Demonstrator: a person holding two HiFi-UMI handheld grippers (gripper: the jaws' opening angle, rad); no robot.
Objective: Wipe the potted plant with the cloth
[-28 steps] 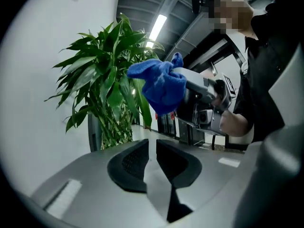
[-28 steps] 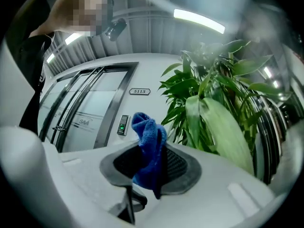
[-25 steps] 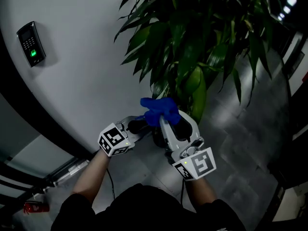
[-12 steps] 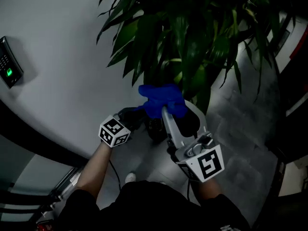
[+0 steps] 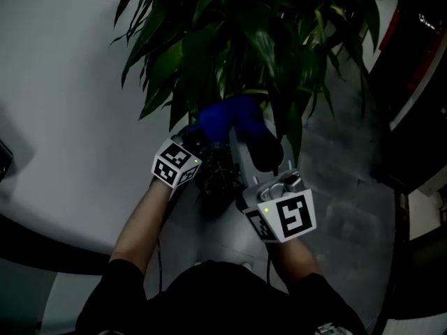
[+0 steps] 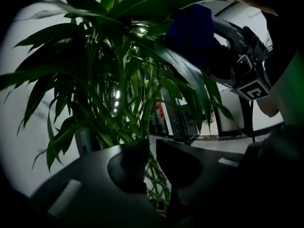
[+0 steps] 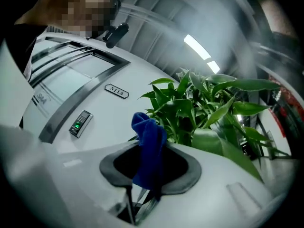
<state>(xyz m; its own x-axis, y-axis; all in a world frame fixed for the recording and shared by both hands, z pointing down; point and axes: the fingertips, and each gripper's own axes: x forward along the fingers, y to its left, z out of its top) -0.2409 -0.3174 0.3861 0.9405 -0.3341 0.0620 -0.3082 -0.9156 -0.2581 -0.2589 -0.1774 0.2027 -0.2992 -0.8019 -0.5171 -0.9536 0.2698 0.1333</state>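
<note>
At the far left of the head view a pale curved wall [image 5: 63,117] backs the scene, and the right gripper view shows a keypad [image 7: 80,123] with a green light mounted on it. Next to the right comes the left gripper [image 6: 151,147], held low and close to the plant [image 5: 230,40]. Its jaws stand a narrow gap apart and pinch nothing, and the plant's twisted stems [image 6: 154,179] show through the gap beyond them. The plant's long green leaves spread over both grippers. Just right of the left gripper, the blue cloth [image 5: 234,117] sits bunched up among the lower leaves, and the left gripper view shows it close behind one long leaf. The right gripper [image 7: 146,177] holds it, jaws pressed together on the lower part of the cloth, whose top stands up above them. Grey floor [image 5: 342,187] lies to the right.
</note>
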